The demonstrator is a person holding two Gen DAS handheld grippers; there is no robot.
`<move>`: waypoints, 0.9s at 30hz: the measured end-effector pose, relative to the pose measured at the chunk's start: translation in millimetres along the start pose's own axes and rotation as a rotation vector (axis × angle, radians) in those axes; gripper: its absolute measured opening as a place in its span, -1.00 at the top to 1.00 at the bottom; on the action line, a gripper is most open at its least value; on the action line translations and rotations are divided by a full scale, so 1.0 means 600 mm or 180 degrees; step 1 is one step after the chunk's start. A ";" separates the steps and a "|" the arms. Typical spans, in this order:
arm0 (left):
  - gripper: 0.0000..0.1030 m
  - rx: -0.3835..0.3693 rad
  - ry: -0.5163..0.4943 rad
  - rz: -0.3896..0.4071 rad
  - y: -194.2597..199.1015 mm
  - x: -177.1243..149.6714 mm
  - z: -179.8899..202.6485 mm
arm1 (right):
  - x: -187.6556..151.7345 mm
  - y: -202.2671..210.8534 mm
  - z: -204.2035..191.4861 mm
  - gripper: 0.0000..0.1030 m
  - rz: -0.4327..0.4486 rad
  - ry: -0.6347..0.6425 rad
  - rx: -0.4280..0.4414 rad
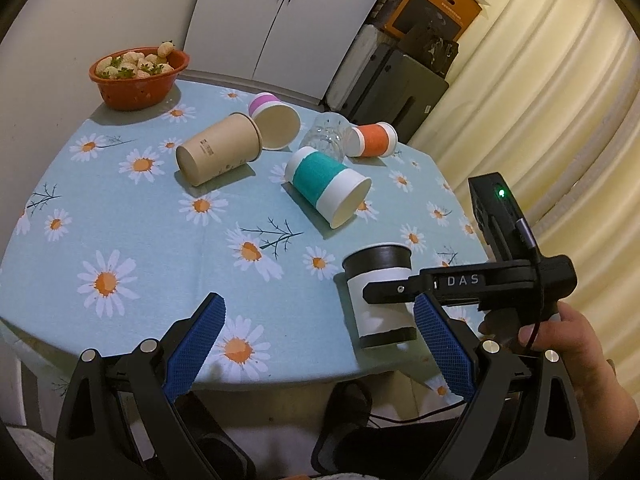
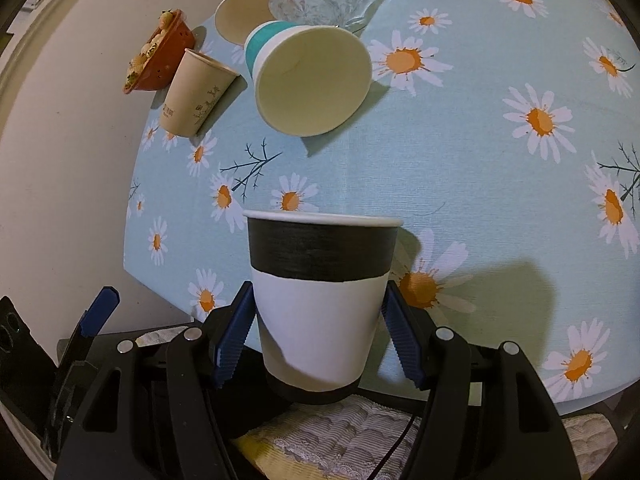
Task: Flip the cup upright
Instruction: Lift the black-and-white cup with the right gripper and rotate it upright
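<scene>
Right gripper [image 1: 372,294], marked "DAS", brackets upright black-banded cup [image 2: 320,300].

upright cup [image 2: 320,300] near tablecloth [image 2: 480,184] edge, tipped cups [image 2: 308,80] behind.

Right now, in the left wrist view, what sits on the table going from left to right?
Red bowl → brown cup → pink cup → teal cup → orange cup. The glass overlaps the teal and orange cups, so it is left out.
</scene>
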State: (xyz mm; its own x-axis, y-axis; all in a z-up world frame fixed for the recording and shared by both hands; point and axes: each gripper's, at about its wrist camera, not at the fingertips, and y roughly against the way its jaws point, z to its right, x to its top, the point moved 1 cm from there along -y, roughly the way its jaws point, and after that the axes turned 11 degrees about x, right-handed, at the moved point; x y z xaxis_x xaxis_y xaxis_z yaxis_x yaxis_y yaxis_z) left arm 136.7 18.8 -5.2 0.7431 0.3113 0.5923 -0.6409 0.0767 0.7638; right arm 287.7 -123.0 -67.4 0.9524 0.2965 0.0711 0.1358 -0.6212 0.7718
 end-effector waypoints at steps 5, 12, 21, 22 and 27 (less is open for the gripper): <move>-0.81 0.0021 -0.0021 -0.0011 0.000 0.000 0.003 | 0.000 0.005 0.000 -0.36 -0.0014 -0.0011 0.0020; -0.81 0.0047 -0.0051 -0.0006 0.001 0.001 0.009 | -0.006 0.028 0.006 -0.36 0.0037 -0.0017 0.0068; -0.81 0.0109 -0.0214 -0.0060 0.006 0.011 0.046 | -0.032 0.099 0.006 -0.36 0.0273 0.0008 0.0230; -0.81 0.0100 -0.0218 -0.0087 0.004 0.014 0.051 | -0.035 0.107 0.006 -0.36 0.0307 0.0021 0.0239; -0.81 0.0064 -0.0154 -0.0359 -0.024 0.029 0.072 | -0.067 0.160 0.014 -0.36 0.0594 0.0083 0.0221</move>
State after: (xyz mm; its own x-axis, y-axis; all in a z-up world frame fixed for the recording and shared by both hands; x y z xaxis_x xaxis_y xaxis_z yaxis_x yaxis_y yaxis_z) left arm 167.1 -17.7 5.5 0.8189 0.2558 0.5138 -0.5492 0.0893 0.8309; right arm 264.8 -200.6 -1.1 0.9555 0.1895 0.2260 -0.0233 -0.7154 0.6984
